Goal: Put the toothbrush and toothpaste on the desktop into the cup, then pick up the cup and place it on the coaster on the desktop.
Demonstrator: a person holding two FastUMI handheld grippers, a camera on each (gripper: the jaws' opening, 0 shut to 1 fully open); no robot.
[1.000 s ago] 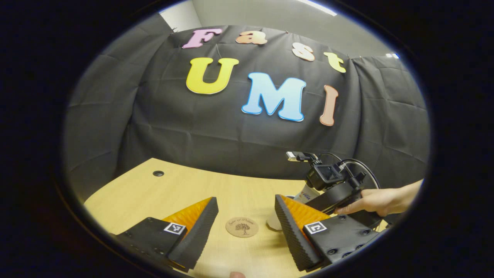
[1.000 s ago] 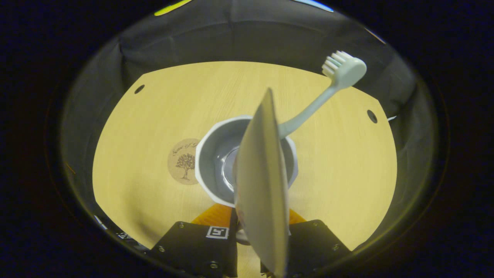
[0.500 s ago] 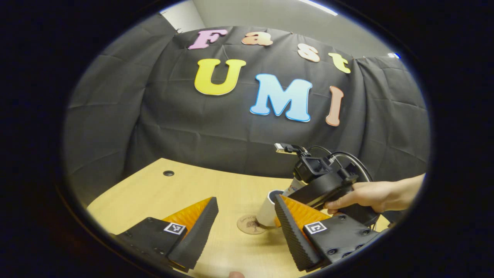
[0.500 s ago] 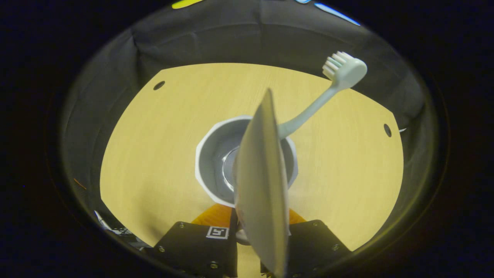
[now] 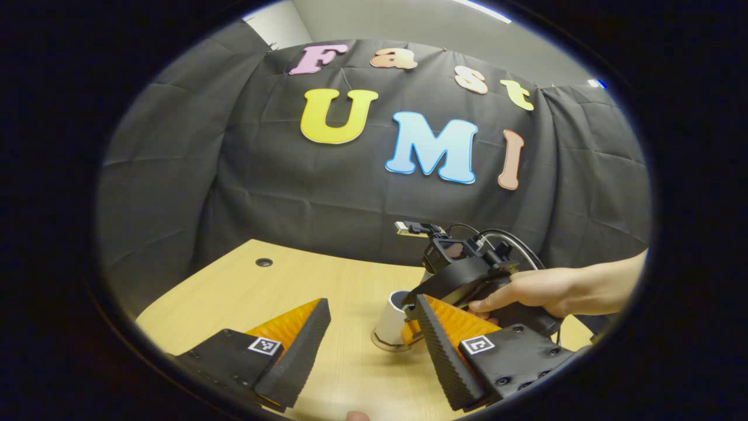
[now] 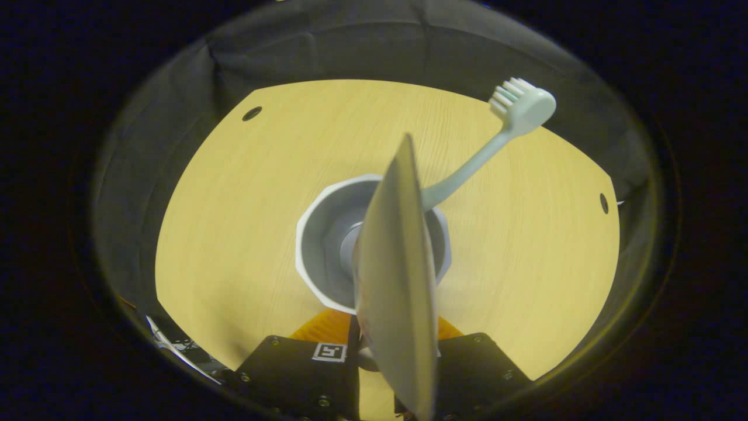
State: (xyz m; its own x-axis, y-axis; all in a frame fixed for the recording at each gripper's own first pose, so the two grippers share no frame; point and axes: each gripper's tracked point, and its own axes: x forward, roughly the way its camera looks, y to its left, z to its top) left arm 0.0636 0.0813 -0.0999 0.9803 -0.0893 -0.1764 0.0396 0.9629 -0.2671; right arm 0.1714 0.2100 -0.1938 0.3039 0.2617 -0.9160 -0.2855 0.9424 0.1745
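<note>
Here, right tongs clamped on cup holding toothbrush, toothpaste; left tongs wide, holding nothing.

Hidden parts

I saw the cup covering most of the coaster; the toothpaste hid my right gripper's fingertips.

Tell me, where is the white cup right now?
In the left gripper view the cup stands on the coaster on the desk, right of centre, held by the right gripper. In the right gripper view the toothbrush and toothpaste stand in it.
</note>
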